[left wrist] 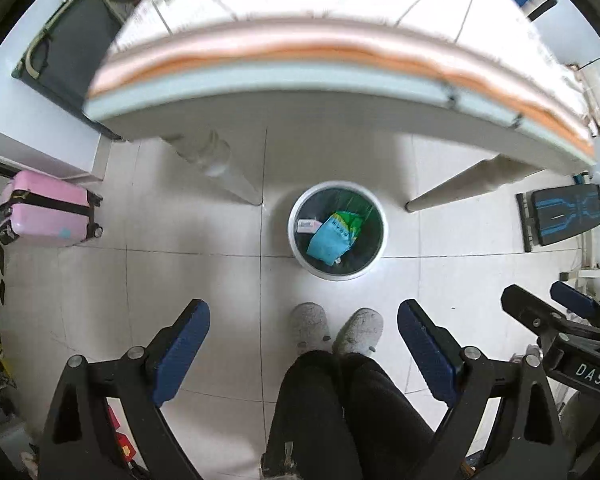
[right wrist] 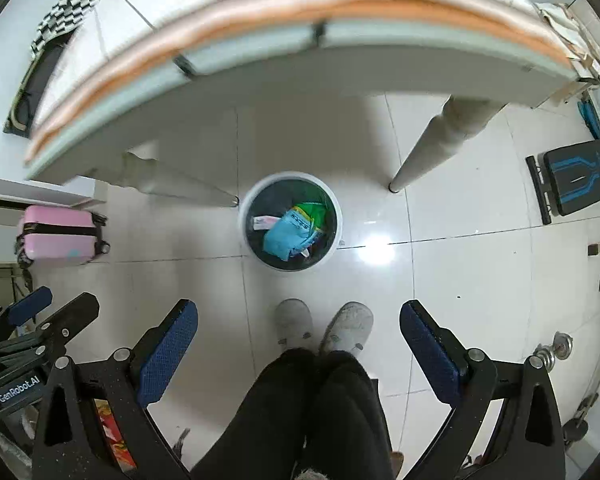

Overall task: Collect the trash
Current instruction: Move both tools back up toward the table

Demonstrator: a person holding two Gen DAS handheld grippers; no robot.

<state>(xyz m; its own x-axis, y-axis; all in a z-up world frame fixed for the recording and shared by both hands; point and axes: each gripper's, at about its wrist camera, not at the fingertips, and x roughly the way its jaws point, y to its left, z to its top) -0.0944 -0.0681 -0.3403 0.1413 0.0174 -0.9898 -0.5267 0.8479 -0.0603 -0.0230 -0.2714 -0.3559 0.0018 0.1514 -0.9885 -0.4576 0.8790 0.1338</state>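
A round white trash bin [left wrist: 298, 246] stands on the tiled floor under the table's front edge; it also shows in the right wrist view [right wrist: 245, 236]. Inside lie a blue and green wrapper [left wrist: 332, 236] [right wrist: 288, 234] and a small white-pink packet [left wrist: 309, 226] [right wrist: 263, 223]. My left gripper [left wrist: 304, 344] is open and empty, held high above the floor, pointing down near the bin. My right gripper [right wrist: 299, 344] is open and empty beside it; it also shows at the right of the left wrist view [left wrist: 540, 304].
A white table [left wrist: 300, 92] with an orange-edged cloth spans the top. Its legs [left wrist: 228, 172] [left wrist: 460, 188] flank the bin. A pink suitcase [left wrist: 48, 216] lies left, a black-blue bench [left wrist: 560, 220] right. The person's slippers [left wrist: 336, 330] and dark trousers are below.
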